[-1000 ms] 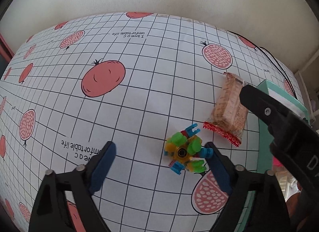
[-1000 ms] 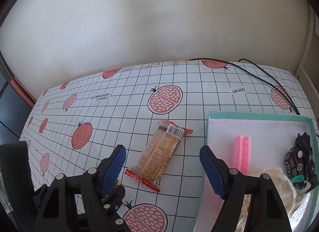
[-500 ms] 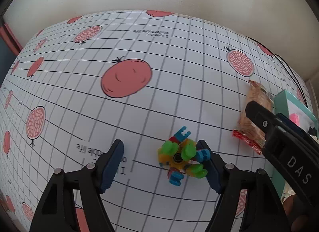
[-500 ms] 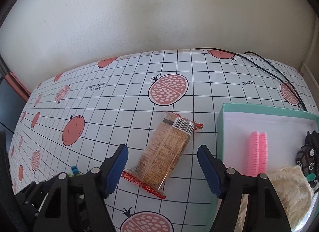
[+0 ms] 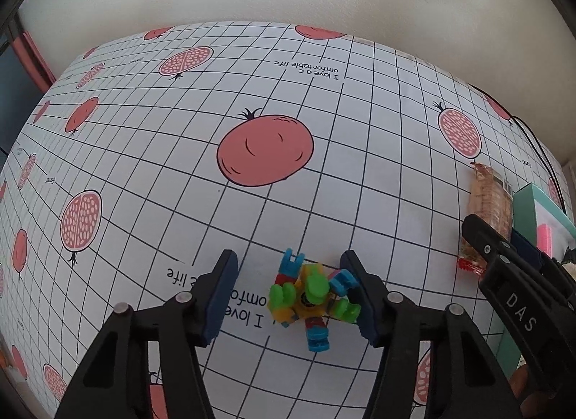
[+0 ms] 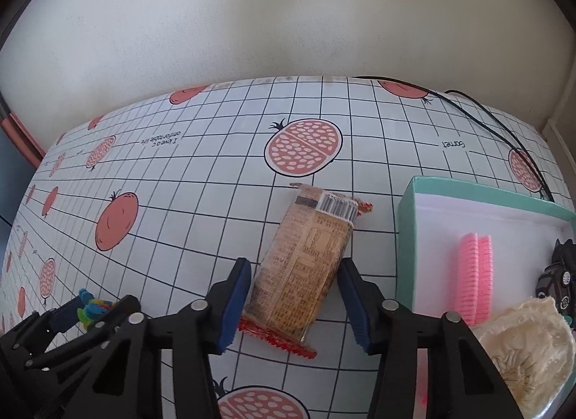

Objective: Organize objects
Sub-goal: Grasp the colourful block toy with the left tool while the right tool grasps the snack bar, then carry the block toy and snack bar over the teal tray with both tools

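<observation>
A small toy of green, yellow, blue and red plastic blocks (image 5: 309,296) lies on the pomegranate-print tablecloth. My left gripper (image 5: 289,298) is open around it, with the toy close to the right finger and a gap on the left. A brown snack packet with red crimped ends (image 6: 304,267) lies flat beside the box. My right gripper (image 6: 293,305) is open and straddles the packet's near half, both pads just off its sides. In the right wrist view the toy (image 6: 90,307) peeks out at the tips of the left gripper's fingers, low on the left.
A teal box (image 6: 405,239) with a white inside sits at the right and holds a pink ribbed item (image 6: 473,282), a dark toy car (image 6: 556,278) and a cream cloth (image 6: 518,343). A black cable (image 6: 486,120) runs along the back right. A wall stands behind the table.
My left gripper has moved in until the block toy sits between its fingers. My right gripper has come forward and down over the near end of the snack packet.
</observation>
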